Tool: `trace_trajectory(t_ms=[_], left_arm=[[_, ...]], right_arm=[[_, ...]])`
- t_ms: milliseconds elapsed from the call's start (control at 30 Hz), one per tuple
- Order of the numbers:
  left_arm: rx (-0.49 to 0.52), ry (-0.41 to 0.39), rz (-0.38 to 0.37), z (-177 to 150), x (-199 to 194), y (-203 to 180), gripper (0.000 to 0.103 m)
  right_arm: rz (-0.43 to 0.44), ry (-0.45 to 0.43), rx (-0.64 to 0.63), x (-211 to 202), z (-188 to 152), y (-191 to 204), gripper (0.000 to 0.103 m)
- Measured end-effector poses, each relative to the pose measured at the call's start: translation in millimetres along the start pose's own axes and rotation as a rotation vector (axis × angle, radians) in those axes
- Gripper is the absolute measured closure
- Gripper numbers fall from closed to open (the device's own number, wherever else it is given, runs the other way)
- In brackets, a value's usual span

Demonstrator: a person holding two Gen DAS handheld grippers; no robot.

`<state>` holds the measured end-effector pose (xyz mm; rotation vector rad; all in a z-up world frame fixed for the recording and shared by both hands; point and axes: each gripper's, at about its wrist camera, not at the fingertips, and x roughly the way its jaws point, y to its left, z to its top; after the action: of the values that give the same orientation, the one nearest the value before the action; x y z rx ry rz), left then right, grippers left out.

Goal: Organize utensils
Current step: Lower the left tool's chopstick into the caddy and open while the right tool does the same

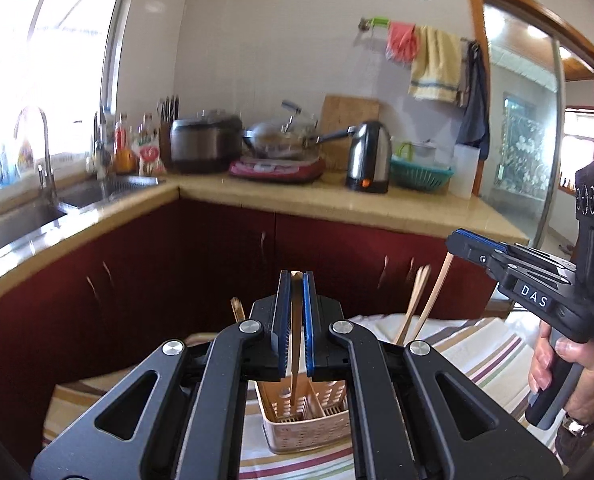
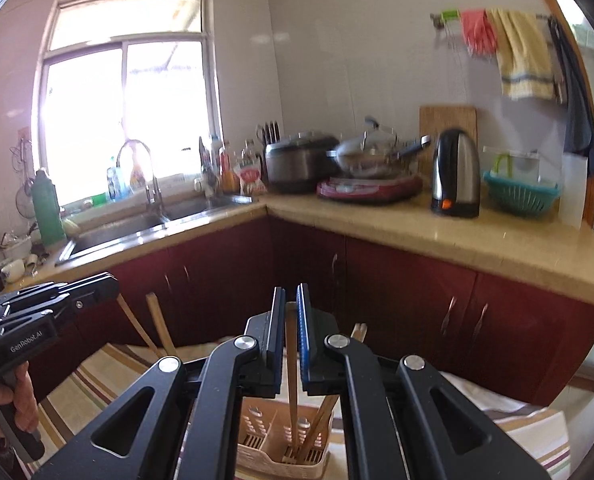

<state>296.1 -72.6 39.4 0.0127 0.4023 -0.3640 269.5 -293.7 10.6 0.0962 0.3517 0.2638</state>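
Left wrist: left hand-held gripper (image 1: 296,280) pinches chopstick (image 1: 295,360) above basket (image 1: 297,432)

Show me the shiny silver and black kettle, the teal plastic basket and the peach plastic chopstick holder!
Shiny silver and black kettle (image 2: 455,174): right wrist view, steel body.
Teal plastic basket (image 2: 519,196): right wrist view, slotted side wall.
Peach plastic chopstick holder (image 1: 309,434): left wrist view, front lattice wall.
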Motion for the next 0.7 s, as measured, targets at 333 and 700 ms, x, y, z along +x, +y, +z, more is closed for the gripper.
trace_trajectory(t_ms=[333, 700], left_arm=[[0.018, 0.054, 0.046, -25, 42, 4, 0.095], [0.010, 0.030, 0.060, -21, 36, 4, 0.044]], right_arm=[[-0.009, 0.041, 0.031, 26, -15, -7, 0.096], [-0.006, -0.020, 0.041, 9, -7, -8, 0.062]])
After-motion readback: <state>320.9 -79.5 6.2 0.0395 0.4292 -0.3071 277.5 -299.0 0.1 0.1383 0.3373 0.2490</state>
